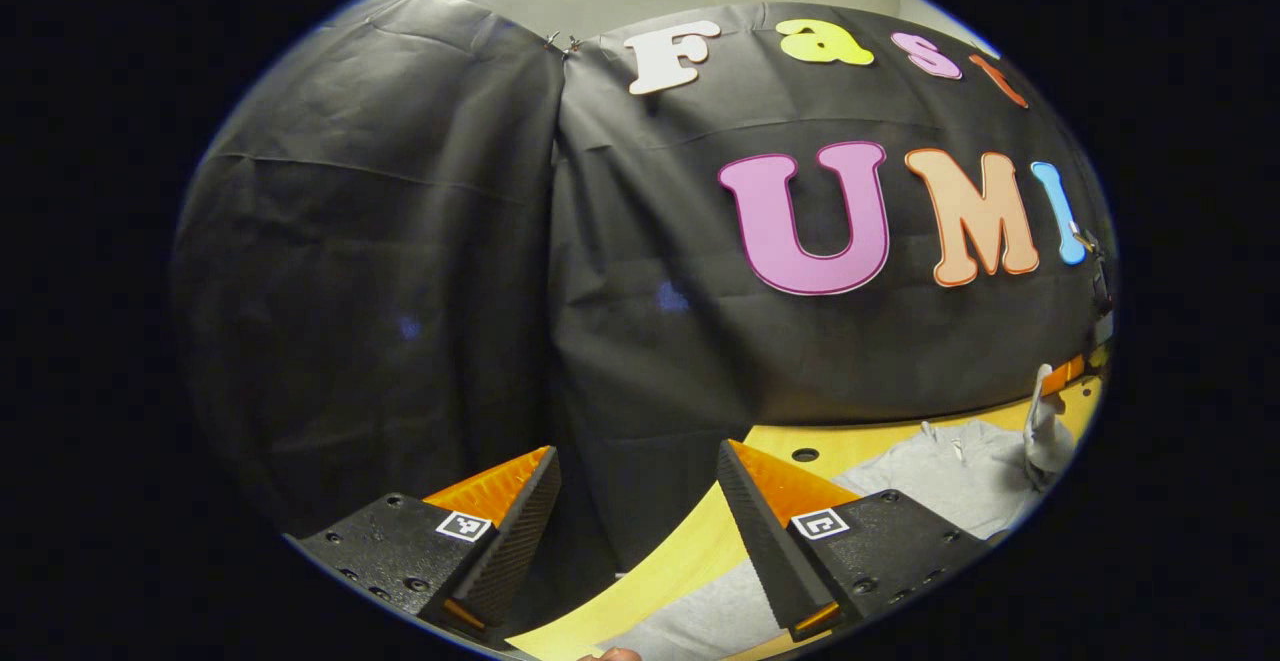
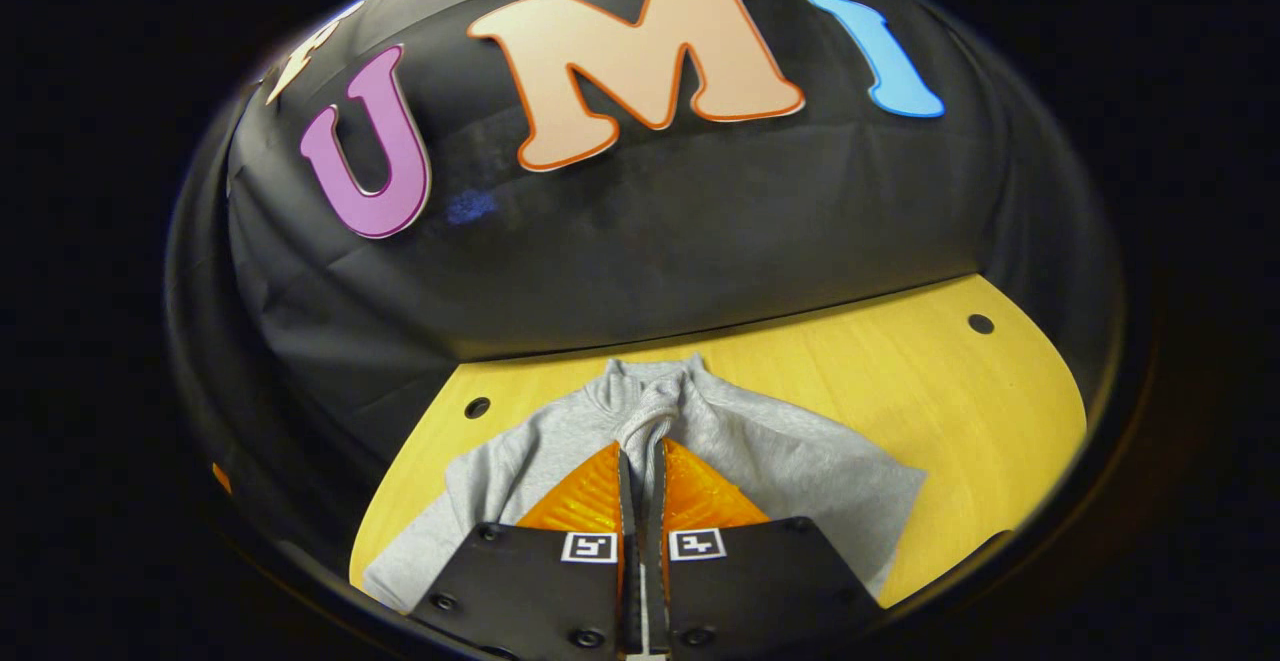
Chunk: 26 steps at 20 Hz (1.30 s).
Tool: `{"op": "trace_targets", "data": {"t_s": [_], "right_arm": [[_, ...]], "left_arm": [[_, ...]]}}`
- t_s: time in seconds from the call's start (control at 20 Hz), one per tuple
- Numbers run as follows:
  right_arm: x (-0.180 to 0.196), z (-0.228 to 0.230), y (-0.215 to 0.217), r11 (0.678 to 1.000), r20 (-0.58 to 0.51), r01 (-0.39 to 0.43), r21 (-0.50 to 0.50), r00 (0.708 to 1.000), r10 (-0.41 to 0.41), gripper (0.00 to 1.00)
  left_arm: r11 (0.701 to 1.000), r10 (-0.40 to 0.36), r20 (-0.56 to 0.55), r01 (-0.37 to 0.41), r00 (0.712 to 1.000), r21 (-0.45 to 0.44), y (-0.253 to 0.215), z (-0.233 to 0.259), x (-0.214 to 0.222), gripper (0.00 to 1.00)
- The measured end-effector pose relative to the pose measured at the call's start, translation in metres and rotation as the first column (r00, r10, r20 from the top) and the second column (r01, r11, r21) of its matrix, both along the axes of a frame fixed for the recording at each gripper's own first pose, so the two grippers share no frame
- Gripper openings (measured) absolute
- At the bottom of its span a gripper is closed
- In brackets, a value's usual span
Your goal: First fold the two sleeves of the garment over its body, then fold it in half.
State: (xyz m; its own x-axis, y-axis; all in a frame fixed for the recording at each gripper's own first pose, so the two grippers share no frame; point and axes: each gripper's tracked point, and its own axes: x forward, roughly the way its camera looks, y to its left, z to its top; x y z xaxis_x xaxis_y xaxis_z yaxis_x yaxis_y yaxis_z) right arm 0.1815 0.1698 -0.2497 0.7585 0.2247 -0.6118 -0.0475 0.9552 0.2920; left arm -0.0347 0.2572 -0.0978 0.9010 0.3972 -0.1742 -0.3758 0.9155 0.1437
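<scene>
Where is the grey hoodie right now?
In the right gripper view, the grey hoodie lies on the yellow wooden table, near the black cloth wall, with the right gripper pinching a fold of it.

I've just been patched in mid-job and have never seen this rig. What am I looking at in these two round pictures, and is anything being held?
There is no robot arm: a person carries a two-finger gripper in each hand, and a fisheye camera rides on each, looking forward along its fingers.

In the left gripper view, the left gripper shows at the bottom with its fingers spread apart and nothing between them. Beyond it are the wooden table, the grey garment and, farther off, the other gripper lifting a strip of that cloth.

In the right gripper view, the right gripper has its fingers closed on a fold of the grey garment, which looks like a sleeve, drawn up over the body. The rest lies flat on the table, collar toward the black cloth wall.
</scene>
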Motion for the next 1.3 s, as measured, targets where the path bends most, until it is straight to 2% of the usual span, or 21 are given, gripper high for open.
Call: {"op": "trace_targets", "data": {"t_s": [0.3,0.6,0.8,1.0,1.15,1.2,1.25,1.3], "right_arm": [[0.017,-0.015,0.075,0.996,-0.017,-0.087,0.001,0.996,0.087,0.05],[-0.008,-0.058,0.140,0.977,-0.123,-0.215,-0.011,0.969,0.212,0.05],[-0.022,-0.090,0.164,0.958,-0.182,-0.285,-0.023,0.944,0.276,0.05],[-0.031,-0.106,0.170,0.951,-0.215,-0.306,-0.043,0.932,0.290,0.02],[-0.036,-0.101,0.172,0.951,-0.207,-0.310,-0.021,0.932,0.299,0.16],[-0.035,-0.096,0.173,0.952,-0.192,-0.305,-0.009,0.935,0.297,0.25],[-0.036,-0.093,0.174,0.953,-0.182,-0.302,0.003,0.937,0.297,0.42],[-0.037,-0.091,0.173,0.952,-0.180,-0.305,0.011,0.936,0.302,0.51]], "left_arm": [[0.999,0.048,-0.025,-0.048,0.999,-0.005,0.033,-0.013,-0.007,0.94],[0.995,0.095,-0.048,-0.096,0.994,-0.010,0.055,-0.024,-0.023,0.93],[0.994,0.103,-0.061,-0.104,0.993,-0.016,0.058,-0.029,-0.026,0.93],[0.995,0.090,-0.091,-0.093,0.992,-0.026,0.063,-0.046,-0.029,0.93],[0.995,0.084,-0.122,-0.090,0.989,-0.042,0.063,-0.064,-0.037,0.94],[0.995,0.082,-0.128,-0.089,0.988,-0.048,0.062,-0.069,-0.038,0.93],[0.995,0.081,-0.135,-0.088,0.988,-0.050,0.061,-0.076,-0.038,0.95],[0.995,0.082,-0.149,-0.090,0.985,-0.051,0.060,-0.086,-0.039,0.93]]}}
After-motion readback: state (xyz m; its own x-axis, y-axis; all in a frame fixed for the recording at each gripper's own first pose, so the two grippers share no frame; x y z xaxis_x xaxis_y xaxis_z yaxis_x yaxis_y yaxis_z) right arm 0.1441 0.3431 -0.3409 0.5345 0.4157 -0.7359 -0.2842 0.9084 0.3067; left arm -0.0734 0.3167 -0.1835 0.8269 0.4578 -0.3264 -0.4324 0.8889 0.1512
